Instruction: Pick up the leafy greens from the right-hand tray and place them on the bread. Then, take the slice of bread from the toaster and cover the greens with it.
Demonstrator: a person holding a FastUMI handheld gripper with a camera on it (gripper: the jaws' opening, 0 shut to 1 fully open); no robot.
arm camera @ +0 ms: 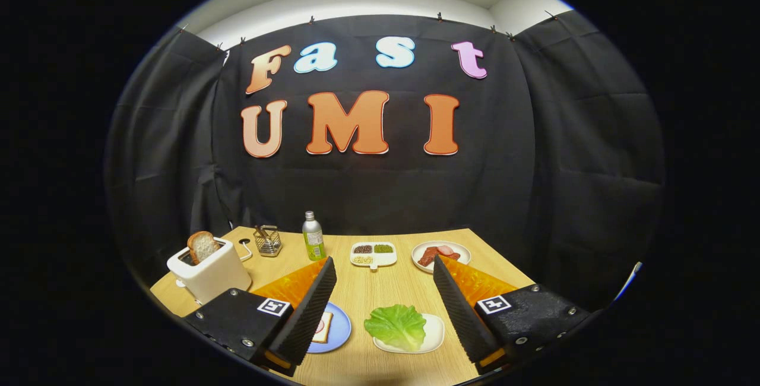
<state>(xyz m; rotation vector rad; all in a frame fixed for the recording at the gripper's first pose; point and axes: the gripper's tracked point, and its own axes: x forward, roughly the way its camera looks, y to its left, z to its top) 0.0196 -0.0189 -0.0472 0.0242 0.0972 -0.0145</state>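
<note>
A leaf of green lettuce (396, 326) lies on a white tray (434, 332) between my fingers, nearer the right one. Left of it, a slice of bread (323, 326) rests on a blue plate (338, 328), partly hidden behind my left finger (309, 309). A white toaster (209, 273) stands at the table's far left with a second bread slice (202, 246) sticking up from its slot. My gripper (385, 267) hangs above the table, open wide, nothing between its fingers.
At the back of the wooden table (362, 291) stand a small wire basket (268, 240), a green-labelled bottle (313, 236), a white divided dish (373, 253) with small portions, and a plate of bacon (440, 253). Black cloth walls close in the table.
</note>
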